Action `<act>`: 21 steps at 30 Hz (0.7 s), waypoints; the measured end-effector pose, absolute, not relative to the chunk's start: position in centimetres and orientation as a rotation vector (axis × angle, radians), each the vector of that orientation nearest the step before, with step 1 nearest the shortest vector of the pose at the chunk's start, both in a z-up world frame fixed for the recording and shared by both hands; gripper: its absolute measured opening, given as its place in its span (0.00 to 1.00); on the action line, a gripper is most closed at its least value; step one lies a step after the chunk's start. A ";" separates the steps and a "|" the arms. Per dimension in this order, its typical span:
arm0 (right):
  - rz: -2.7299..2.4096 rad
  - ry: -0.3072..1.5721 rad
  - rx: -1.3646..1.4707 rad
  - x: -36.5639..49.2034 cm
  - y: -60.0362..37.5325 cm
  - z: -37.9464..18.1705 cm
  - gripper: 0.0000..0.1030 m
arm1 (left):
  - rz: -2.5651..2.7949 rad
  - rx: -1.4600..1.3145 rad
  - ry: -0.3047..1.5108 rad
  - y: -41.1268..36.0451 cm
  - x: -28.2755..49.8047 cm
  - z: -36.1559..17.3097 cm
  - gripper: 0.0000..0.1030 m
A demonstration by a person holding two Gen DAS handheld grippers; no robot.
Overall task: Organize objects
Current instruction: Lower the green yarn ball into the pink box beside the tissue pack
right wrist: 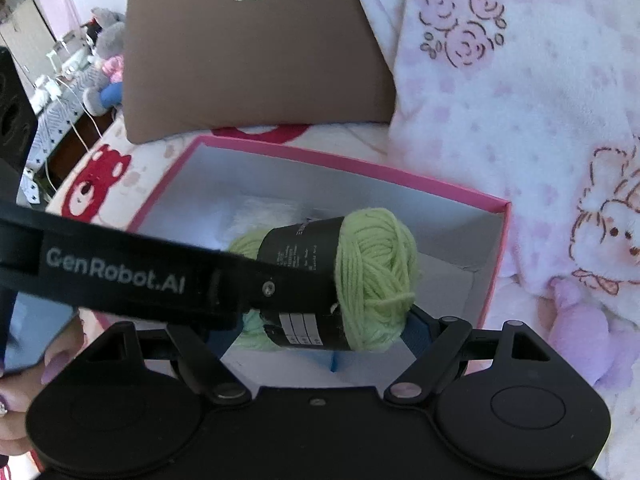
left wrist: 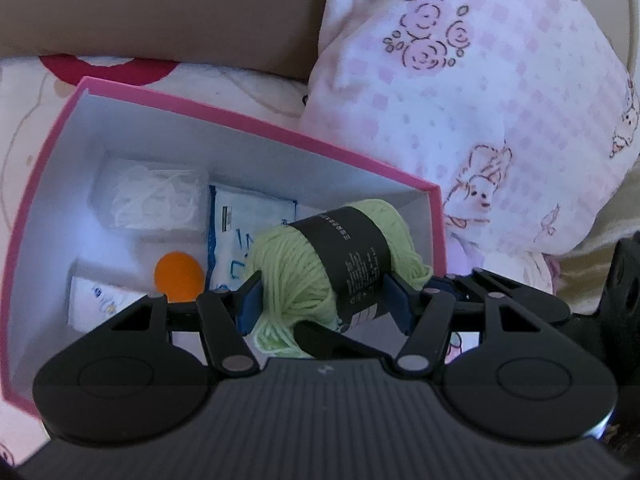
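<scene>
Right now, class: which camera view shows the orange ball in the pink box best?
The left wrist view: the orange ball lies in plain sight on the pink box floor. In the right wrist view it cannot be seen.

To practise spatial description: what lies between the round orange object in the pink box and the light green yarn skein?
A white packet with blue print, lying on the floor of the box, seen in the left wrist view.
</scene>
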State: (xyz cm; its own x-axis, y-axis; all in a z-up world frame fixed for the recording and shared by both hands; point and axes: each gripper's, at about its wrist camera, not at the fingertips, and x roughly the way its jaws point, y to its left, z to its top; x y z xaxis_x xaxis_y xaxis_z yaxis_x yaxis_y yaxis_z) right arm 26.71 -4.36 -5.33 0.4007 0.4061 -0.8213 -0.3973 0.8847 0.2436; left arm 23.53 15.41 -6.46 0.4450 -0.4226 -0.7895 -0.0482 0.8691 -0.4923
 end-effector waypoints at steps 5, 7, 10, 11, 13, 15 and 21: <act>0.494 1.006 -0.095 25.8 -4.1 -5.6 0.82 | -0.240 -0.515 1.081 15.5 24.7 -7.3 0.53; 0.449 0.999 -0.122 25.9 -4.2 -6.2 0.68 | -0.248 -0.495 1.090 15.1 25.2 -7.6 0.53; 0.431 0.967 -0.173 25.5 -3.9 -6.4 0.64 | -0.244 -0.494 1.094 14.7 25.6 -8.3 0.52; 0.420 0.959 -0.192 25.4 -3.8 -6.5 0.64 | -0.243 -0.497 1.091 14.6 25.7 -8.5 0.52; 0.393 0.951 -0.224 25.2 -3.5 -6.7 0.62 | -0.252 -0.499 1.083 14.4 26.0 -8.9 0.52; 0.369 0.955 -0.238 25.2 -3.3 -6.7 0.62 | -0.258 -0.494 1.073 14.1 26.2 -9.2 0.53; 0.301 0.875 -0.347 25.3 -2.8 -6.8 0.52 | -0.183 -0.430 1.006 14.3 26.3 -9.3 0.53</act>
State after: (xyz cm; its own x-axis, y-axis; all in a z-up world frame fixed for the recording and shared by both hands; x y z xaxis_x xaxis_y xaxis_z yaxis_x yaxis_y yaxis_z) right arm 25.29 -2.84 -6.82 0.6058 0.1145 -0.7874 -0.3940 0.9029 -0.1719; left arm 26.31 14.28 -9.30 0.5288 -0.3425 -0.7766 -0.0478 0.9015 -0.4301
